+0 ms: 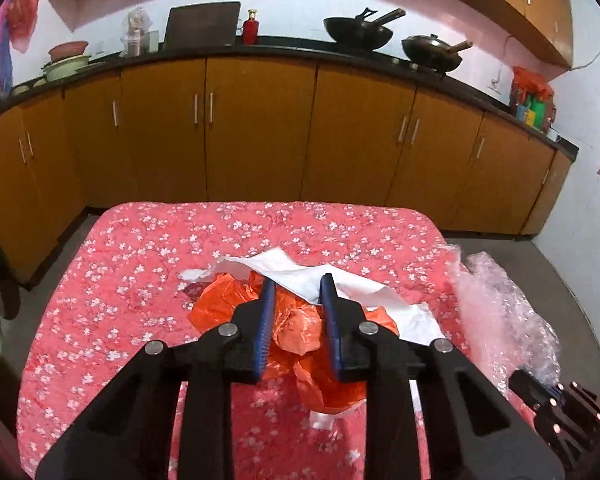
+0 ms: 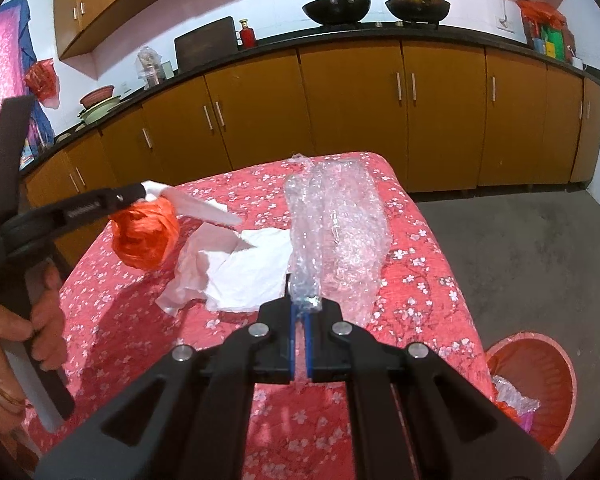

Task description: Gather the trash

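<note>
My left gripper (image 1: 298,282) is shut on a crumpled orange plastic bag (image 1: 300,340) and holds it above the red flowered table (image 1: 140,280); in the right wrist view the bag (image 2: 146,236) hangs from that gripper (image 2: 140,196). White crumpled paper (image 1: 312,276) lies on the table behind the bag, also seen in the right wrist view (image 2: 236,268). My right gripper (image 2: 300,304) is shut on a sheet of clear bubble wrap (image 2: 340,224), lifted at the table's right side. The wrap shows in the left wrist view (image 1: 500,312), with the right gripper (image 1: 540,396) below it.
An orange trash bin (image 2: 540,384) with some trash inside stands on the floor right of the table. Wooden cabinets (image 1: 260,128) with a dark counter run behind, holding woks (image 1: 360,32) and a red bottle (image 1: 251,28).
</note>
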### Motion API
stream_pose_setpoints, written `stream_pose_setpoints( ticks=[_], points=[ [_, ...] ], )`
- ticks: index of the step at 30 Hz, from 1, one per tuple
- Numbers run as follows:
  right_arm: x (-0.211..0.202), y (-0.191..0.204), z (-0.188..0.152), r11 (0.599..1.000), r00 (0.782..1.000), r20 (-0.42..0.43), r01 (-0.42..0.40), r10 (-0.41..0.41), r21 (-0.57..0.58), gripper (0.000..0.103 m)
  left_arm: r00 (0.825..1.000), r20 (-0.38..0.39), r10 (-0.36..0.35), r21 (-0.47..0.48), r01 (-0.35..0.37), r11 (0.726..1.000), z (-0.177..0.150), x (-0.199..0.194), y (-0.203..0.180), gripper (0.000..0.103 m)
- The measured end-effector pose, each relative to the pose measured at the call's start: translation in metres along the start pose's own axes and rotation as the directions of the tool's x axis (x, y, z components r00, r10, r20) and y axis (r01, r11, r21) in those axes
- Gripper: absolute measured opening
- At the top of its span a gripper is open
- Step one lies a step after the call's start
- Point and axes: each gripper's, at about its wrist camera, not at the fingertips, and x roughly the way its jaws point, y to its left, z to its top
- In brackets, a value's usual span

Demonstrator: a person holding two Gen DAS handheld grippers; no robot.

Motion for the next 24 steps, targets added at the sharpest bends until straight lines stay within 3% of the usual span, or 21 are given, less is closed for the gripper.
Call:
stream_pose_setpoints(
  ticks=[4,11,15,24],
  points=[
    [-0.005,0.001,0.001,1.0,1.0,0.004,0.001,-0.001,-0.005,0.005,0.999,0.003,0.034,0.06,-0.034,0.998,-0.008,-0.011,0.006,0.023],
    [-0.01,0.007,0.0,1.0,1.0,0.008,-0.004,0.004,-0.011,0.005,0.998,-0.052,0.048,0.026,-0.046,0.999,-0.033,-0.023,0.04,0.026],
    [-0.011,0.012,0.001,1.0,1.0,0.008,-0.008,0.008,-0.02,0.005,0.996,-0.069,0.058,0.009,-0.057,0.998,-0.039,-0.024,0.05,0.044],
    [-0.013,0.013,0.001,0.999,1.0,0.007,-0.007,0.008,-0.032,0.005,0.994,-0.08,0.068,0.015,-0.067,0.998,-0.029,-0.011,0.046,0.053]
  ],
)
